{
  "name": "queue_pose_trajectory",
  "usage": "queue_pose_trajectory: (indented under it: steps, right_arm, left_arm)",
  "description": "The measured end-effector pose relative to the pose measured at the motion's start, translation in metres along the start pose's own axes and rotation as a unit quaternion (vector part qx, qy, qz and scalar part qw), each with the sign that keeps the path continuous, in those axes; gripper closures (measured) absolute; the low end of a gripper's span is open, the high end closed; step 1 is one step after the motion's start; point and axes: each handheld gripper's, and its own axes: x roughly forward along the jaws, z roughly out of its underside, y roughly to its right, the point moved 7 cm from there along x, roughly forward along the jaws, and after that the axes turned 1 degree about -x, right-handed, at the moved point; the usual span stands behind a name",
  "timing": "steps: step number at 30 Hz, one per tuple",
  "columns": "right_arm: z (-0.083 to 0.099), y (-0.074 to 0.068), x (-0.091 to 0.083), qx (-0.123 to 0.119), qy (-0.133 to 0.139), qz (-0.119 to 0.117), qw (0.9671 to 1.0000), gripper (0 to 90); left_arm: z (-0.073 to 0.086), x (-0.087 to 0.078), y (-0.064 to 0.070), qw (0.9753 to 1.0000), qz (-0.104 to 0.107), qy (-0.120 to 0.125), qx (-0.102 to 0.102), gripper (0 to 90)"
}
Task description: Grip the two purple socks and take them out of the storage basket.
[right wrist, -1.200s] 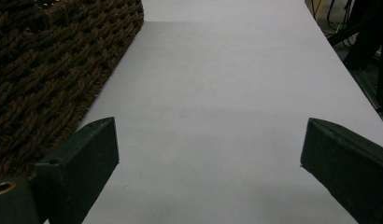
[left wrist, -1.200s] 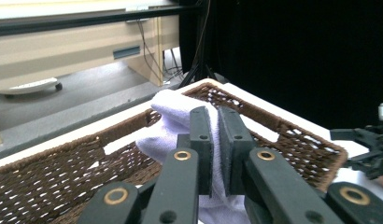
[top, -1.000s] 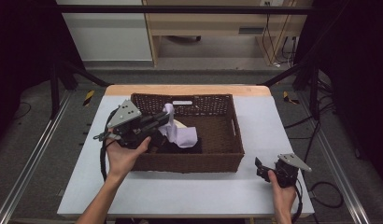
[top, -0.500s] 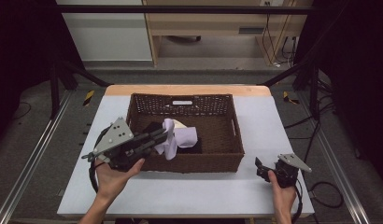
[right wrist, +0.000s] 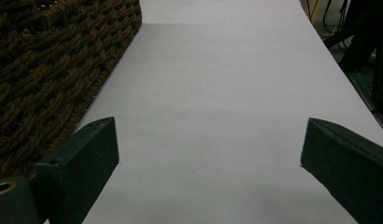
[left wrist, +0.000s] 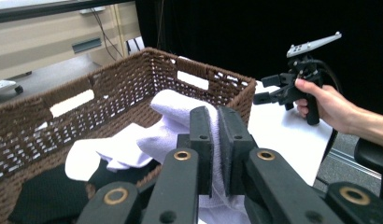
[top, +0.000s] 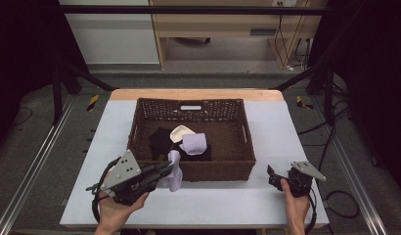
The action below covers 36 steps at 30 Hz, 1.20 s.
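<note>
My left claw [top: 165, 169] pinches the lavender cloth [top: 174, 171] over the basket [top: 215, 169] front rim. My right claw [top: 273, 175] gapes wide, empty, above the counter [top: 213, 203].

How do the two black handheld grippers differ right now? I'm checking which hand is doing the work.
The left gripper has its jaws shut on a pale lilac cloth that drapes over the near wall of the brown woven basket; the right gripper has its jaws wide apart and holds nothing. The left sits at the basket's front left, the right at its front right, over bare white table. Both are black, each carrying a grey plate.
</note>
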Motion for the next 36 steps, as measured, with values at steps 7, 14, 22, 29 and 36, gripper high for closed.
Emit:
queue_pose_trajectory:
  steps: [7,14,22,29,36]
  right_arm:
    - [0.000,0.000,0.000,0.000,0.000,0.000,1.0000,4.8]
    - [0.000,0.000,-0.001,-0.002,0.001,-0.001,1.0000,4.8]
    - [0.000,0.000,-0.001,-0.003,0.003,0.000,1.0000,4.8]
    - [0.000,0.000,-0.001,0.000,0.001,-0.002,1.0000,4.8]
    - [0.000,-0.001,-0.001,-0.001,0.001,-0.003,1.0000,4.8]
  left_arm:
    - [0.026,0.004,-0.001,0.9993,0.006,-0.030,-0.018,84.3]
    - [0.048,0.010,0.001,0.9978,0.012,-0.058,-0.029,84.3]
    - [0.083,0.025,0.004,0.9936,0.016,-0.106,-0.035,84.3]
    - [0.103,0.037,-0.002,0.9897,0.016,-0.135,-0.047,84.0]
    - [0.120,0.048,-0.006,0.9866,0.002,-0.157,-0.046,74.0]
